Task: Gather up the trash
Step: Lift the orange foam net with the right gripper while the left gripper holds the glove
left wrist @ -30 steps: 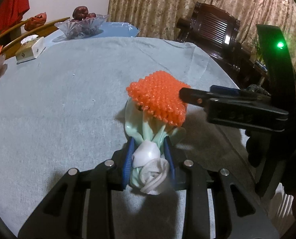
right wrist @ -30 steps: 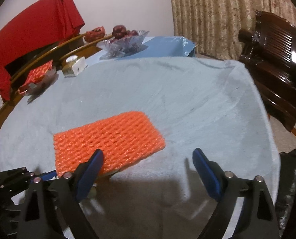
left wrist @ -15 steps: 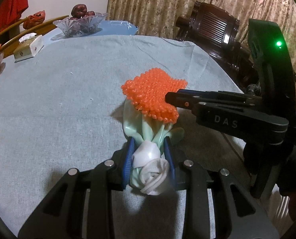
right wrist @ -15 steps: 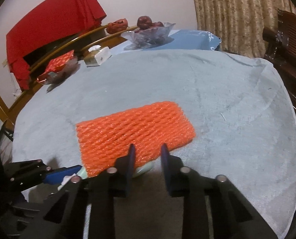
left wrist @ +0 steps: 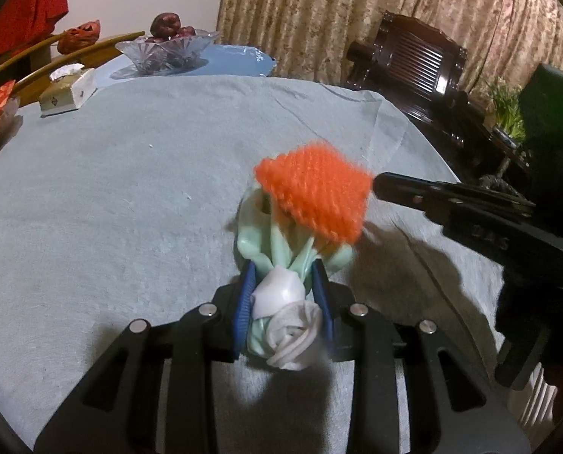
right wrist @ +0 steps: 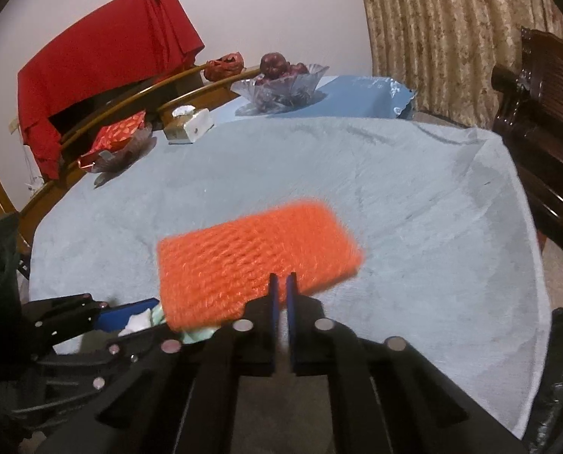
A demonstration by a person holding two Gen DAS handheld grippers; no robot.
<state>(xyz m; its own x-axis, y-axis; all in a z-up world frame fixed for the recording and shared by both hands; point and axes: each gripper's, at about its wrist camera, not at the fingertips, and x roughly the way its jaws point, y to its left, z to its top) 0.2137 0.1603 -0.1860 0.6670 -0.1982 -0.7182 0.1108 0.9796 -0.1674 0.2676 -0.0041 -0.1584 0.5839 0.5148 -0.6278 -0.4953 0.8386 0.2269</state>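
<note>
My left gripper [left wrist: 283, 278] is shut on a pale green and white plastic bag [left wrist: 281, 265], bunched between its blue pads. An orange foam net [left wrist: 313, 195] lies over the bag's open mouth. My right gripper [right wrist: 281, 283] is shut on the near edge of the orange foam net [right wrist: 251, 257] and holds it above the table. In the left wrist view the right gripper [left wrist: 380, 185] comes in from the right and meets the net's right edge. The left gripper [right wrist: 130, 312] shows at the lower left of the right wrist view, with the bag [right wrist: 145, 317] in it.
A light blue cloth covers the round table [left wrist: 92, 189]. A tissue box [left wrist: 67, 90] and a glass fruit bowl [left wrist: 168, 49] stand at the far side. A red packet [right wrist: 118, 136] lies far left. A dark wooden chair [left wrist: 414, 64] stands beyond the right edge.
My right gripper has closed from wide open onto the edge of the orange net. The net has lifted and tilted over the bag's mouth. My left gripper still holds the bag.
</note>
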